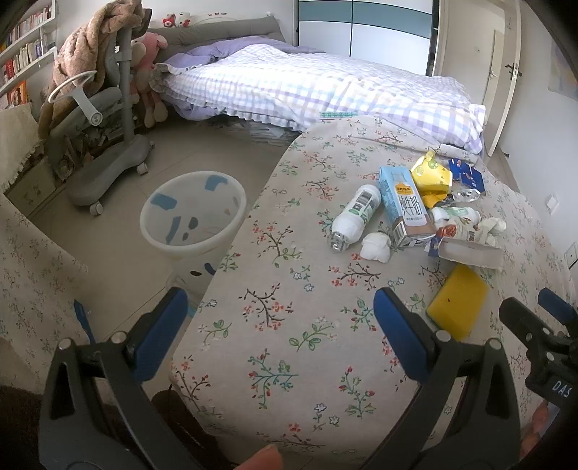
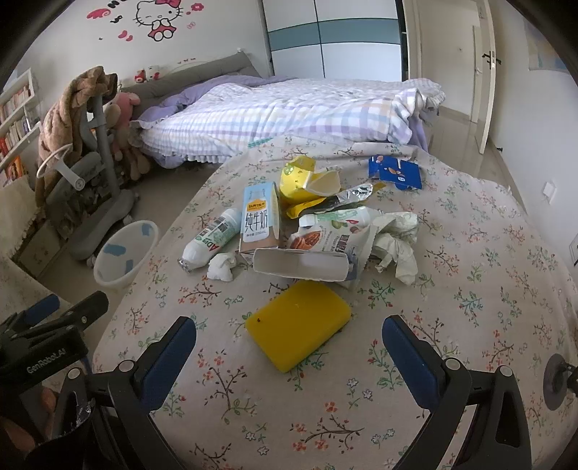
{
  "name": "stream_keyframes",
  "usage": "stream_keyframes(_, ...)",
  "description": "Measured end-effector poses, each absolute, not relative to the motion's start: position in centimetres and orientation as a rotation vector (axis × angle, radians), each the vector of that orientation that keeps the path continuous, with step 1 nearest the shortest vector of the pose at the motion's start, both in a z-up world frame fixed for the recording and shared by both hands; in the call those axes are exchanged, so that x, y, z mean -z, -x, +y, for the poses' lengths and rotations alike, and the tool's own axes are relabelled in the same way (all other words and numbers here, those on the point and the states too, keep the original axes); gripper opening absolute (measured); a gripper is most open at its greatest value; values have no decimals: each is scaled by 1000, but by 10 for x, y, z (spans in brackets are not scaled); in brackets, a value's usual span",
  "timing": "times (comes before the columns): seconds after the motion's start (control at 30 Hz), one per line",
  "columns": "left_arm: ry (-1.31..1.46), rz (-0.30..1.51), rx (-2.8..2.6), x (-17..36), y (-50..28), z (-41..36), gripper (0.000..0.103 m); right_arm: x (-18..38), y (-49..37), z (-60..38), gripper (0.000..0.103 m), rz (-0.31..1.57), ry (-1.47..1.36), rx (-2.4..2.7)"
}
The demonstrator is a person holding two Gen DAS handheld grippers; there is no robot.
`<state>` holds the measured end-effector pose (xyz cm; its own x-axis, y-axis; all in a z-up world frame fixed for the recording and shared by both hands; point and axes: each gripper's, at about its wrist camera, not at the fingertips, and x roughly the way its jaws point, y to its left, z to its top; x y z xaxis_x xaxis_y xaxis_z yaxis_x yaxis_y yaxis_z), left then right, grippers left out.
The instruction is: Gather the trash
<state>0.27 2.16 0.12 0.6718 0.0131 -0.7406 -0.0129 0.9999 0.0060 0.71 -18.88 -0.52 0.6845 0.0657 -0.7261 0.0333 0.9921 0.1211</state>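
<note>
While the left gripper (image 1: 280,307) and the right gripper (image 2: 289,338) are both hovering with fingers spread wide and empty, the yellow sponge (image 2: 298,323) is lying just ahead of the right one, the trash pile (image 2: 307,224) farther on the floral table (image 2: 469,307), and the white bin (image 1: 193,213) is standing on the floor left of the table.

Left gripper (image 1: 280,314) jaws wide; right gripper (image 2: 289,343) likewise

Daylight fills a bedroom with pale walls (image 2: 516,108) and a beige tiled floor (image 1: 119,253). A bed (image 2: 289,112) under a lilac checked quilt runs along the far side, below a cartoon cat sticker (image 2: 157,18) and beside a white and teal wardrobe (image 2: 332,39). To the left stand a grey chair (image 1: 108,119) draped with a brown blanket, and bookshelves (image 1: 25,47).
</note>
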Motion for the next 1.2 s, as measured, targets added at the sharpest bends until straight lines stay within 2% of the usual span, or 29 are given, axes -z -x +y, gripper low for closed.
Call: stream_keyframes(1.2, -1, 834, -12, -2, -3, 23, 102, 2, -9, -193, 103, 815, -139, -15)
